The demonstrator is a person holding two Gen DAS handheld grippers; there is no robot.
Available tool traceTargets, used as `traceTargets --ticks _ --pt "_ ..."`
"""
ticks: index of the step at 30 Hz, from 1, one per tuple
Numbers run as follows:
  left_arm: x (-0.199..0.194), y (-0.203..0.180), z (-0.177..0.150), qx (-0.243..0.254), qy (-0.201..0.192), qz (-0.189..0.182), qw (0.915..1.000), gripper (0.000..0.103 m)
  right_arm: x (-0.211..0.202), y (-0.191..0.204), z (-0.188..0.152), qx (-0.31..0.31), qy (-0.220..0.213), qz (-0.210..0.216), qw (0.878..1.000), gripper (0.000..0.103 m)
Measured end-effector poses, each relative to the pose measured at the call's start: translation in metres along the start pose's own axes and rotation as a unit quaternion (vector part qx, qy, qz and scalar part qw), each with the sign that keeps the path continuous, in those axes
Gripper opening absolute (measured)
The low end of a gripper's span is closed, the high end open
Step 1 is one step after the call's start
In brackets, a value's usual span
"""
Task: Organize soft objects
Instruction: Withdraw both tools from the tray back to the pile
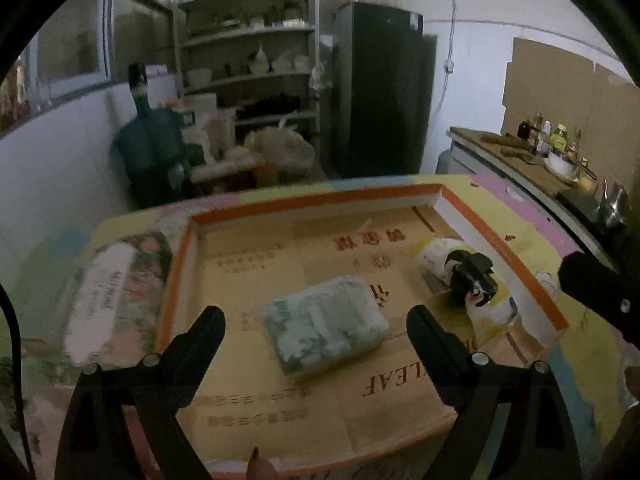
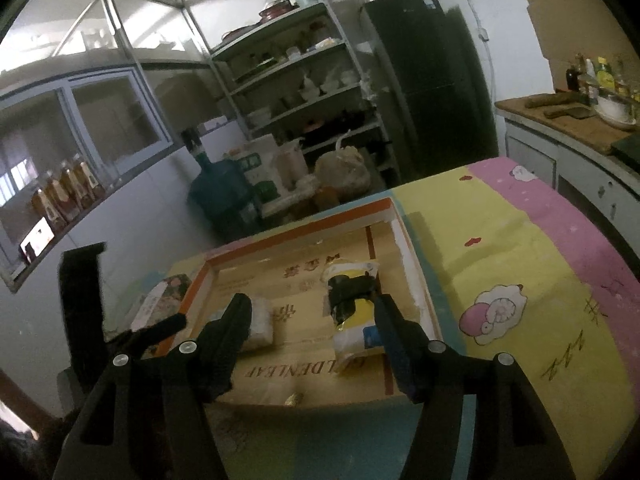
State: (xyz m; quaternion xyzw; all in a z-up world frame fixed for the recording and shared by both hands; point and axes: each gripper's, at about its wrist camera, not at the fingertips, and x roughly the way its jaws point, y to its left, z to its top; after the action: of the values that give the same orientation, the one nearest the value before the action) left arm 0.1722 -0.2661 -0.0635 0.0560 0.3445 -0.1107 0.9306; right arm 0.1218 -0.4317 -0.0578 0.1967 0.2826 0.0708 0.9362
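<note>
A shallow cardboard tray (image 1: 500, 240) with an orange rim lies on the table. A pale green-and-white tissue pack (image 1: 324, 326) lies inside it at the middle; in the right wrist view it (image 2: 260, 320) lies beside my left finger. A white-and-yellow soft pack (image 1: 492, 312) with a black band lies at the tray's right side, also seen in the right wrist view (image 2: 352, 312). A floral soft pack (image 1: 116, 288) lies on the table left of the tray. My left gripper (image 1: 316, 328) is open above the tissue pack, empty. My right gripper (image 2: 312, 316) is open, hovering just before the yellow pack.
The table carries a pastel cartoon cloth (image 2: 520, 280). Behind it stand a blue water jug (image 1: 148, 148), a metal shelf (image 1: 256, 72) and a dark fridge (image 1: 380, 88). A counter with bottles (image 1: 548, 140) runs along the right wall.
</note>
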Motion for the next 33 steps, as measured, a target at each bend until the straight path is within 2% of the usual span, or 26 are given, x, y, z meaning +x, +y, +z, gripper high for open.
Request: traceTargets --ticks 3,7,12,17,19,33 --pt "-0.013 0.002 -0.002 0.008 -0.005 -0.007 0.9999 0.092 -0.005 0.008 -0.002 -0.006 -0.003 0.001 1.0 0.066" --pt "-0.037 0.014 -0.009 -0.005 -0.019 -0.012 0.9997 0.092 -0.011 0.023 -0.009 -0.015 -0.004 -0.001 1.0 0.066" --pt "-0.066 0.04 -0.018 -0.039 -0.044 -0.003 0.9983 0.09 -0.016 0.047 -0.024 -0.026 -0.003 -0.001 1.0 0.066" --pt "-0.087 0.06 -0.028 -0.031 -0.055 0.012 0.9979 0.086 -0.022 0.072 -0.039 -0.036 -0.01 -0.001 0.999 0.068" --pt "-0.098 0.071 -0.034 -0.033 -0.061 0.011 0.9975 0.082 -0.024 0.084 -0.045 -0.041 -0.014 0.0 0.999 0.075" --pt "-0.167 0.163 -0.069 -0.085 -0.106 0.033 0.9901 0.08 -0.04 0.158 -0.08 -0.073 -0.051 -0.006 0.996 0.078"
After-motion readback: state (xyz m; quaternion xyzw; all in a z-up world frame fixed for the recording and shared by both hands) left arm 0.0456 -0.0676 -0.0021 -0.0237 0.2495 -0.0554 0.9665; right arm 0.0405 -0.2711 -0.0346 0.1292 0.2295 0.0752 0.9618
